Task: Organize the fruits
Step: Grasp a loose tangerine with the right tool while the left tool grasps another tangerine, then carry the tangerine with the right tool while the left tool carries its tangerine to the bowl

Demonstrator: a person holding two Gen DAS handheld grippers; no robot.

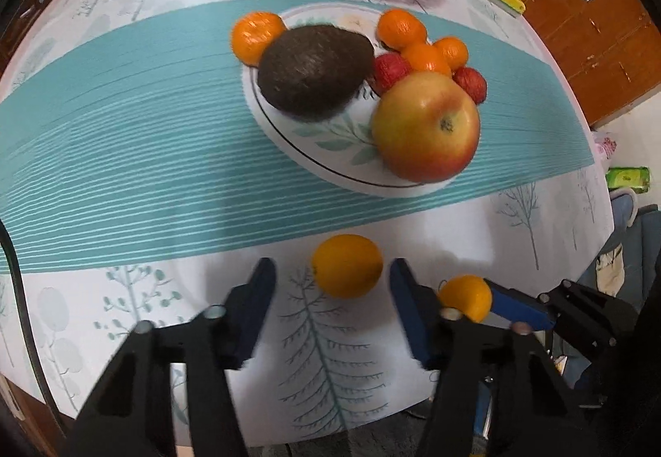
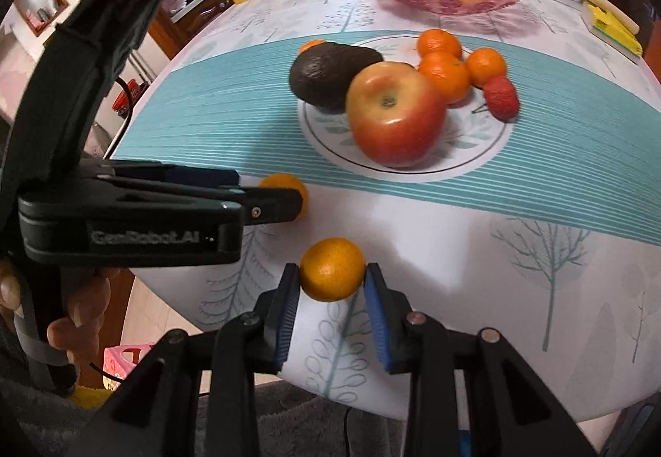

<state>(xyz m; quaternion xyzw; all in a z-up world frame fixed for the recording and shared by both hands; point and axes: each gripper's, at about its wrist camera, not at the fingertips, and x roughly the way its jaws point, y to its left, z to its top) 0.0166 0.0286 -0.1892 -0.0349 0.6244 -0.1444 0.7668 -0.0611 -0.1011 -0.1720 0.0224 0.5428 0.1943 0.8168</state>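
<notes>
A white plate (image 1: 314, 155) holds an avocado (image 1: 314, 72), an apple (image 1: 425, 126), several tangerines and two red fruits. Nearer than the plate, a loose tangerine (image 1: 347, 266) lies between the left gripper (image 1: 332, 271) fingers, untouched. Beside it, the right gripper (image 1: 475, 302) clasps another tangerine (image 1: 466, 296).

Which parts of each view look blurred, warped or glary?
Left wrist view: the avocado and tangerines on the plate are motion-smeared, and the table edge bows from fisheye distortion. Right wrist view: the apple carries a glare spot, and the strawberry looks soft.
</notes>
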